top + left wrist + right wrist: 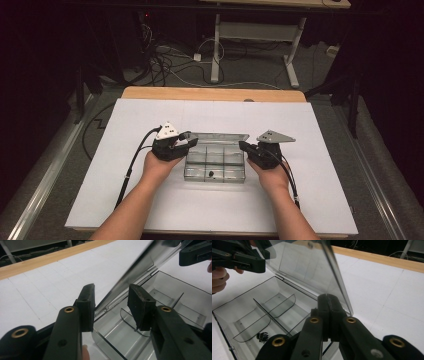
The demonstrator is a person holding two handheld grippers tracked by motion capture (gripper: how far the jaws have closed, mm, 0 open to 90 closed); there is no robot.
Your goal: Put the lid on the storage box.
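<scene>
I have the clear plastic compartment box [215, 162] in the middle of the white-covered desk [150, 205], a little nearer my edge than the far wooden edge, with its transparent hinged lid [220, 136] raised along the box's far side.

My left claw [189, 140] sits at the box's left end. In the left gripper view its two black rubber-faced fingers [86, 306] stand apart with a clear gap, and the edge of the lid [135, 272] runs up through that gap. I cannot see either pad pressing on it, so I read this claw as apart and holding nothing.

My right claw [242, 146] is at the box's right end. In the right gripper view its black fingers [324, 308] are pressed flat together, and the near corner of the lid [348, 311] sits just beside their tips; I cannot tell whether they touch it. Nothing is clamped between them.

The high view gives me the layout: both hands flanking the box, cables trailing back toward my edge, grey three-cornered plates on top of each claw. The right gripper view adds the curved inner dividers [274, 312] and a small dark item [262, 336] lying in a near compartment, which from above is a dark speck [212, 174] near the box's front wall. It also shows my left claw [265, 253] across the box, at the lid's far corner.
</scene>
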